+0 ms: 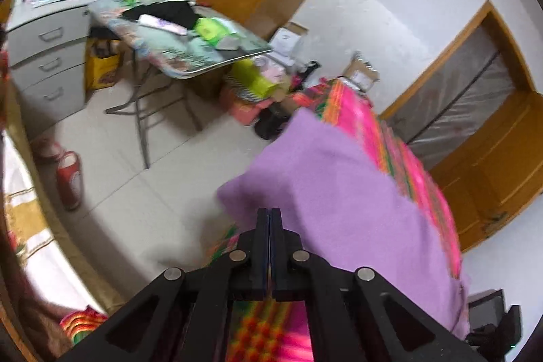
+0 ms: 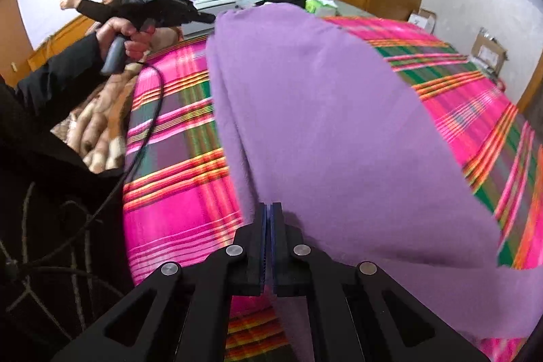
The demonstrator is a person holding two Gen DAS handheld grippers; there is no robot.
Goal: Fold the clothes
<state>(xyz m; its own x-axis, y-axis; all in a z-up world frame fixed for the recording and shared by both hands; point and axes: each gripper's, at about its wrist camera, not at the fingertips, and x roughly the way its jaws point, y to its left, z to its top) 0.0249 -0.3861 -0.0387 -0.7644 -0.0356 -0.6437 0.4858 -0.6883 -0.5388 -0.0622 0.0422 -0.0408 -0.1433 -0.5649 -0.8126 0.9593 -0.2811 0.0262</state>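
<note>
Where fingers (image 2: 270,205) pinch, purple cloth (image 2: 339,131) spreads beyond.

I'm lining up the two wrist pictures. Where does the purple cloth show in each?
Left wrist: purple cloth fills centre-right, running from the jaws up over the bed.
Right wrist: purple cloth fills the centre, from the jaws up to the top middle.
Shared landmark: the pink plaid bedspread beneath it.

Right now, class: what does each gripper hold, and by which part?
Both the left gripper and right gripper pinch the lilac fleece cloth at its near edge.
</note>
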